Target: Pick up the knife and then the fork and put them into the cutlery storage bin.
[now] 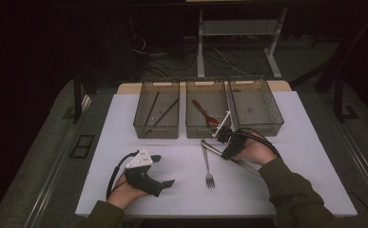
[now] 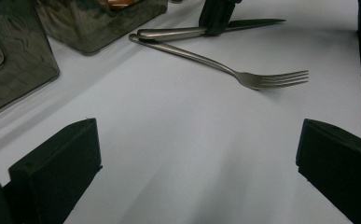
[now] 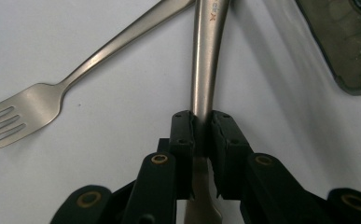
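Our left tool rests on the white worktop, jaws wide apart and empty, keeping clear. Ahead of it lies the slim steel fork. Our right tool pinches the smooth metal knife at mid-length, near three smoky plastic bins, probably for sorting.

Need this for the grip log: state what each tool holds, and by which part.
The right tool clamps the knife where handle meets blade. The left tool is open, holding nothing.
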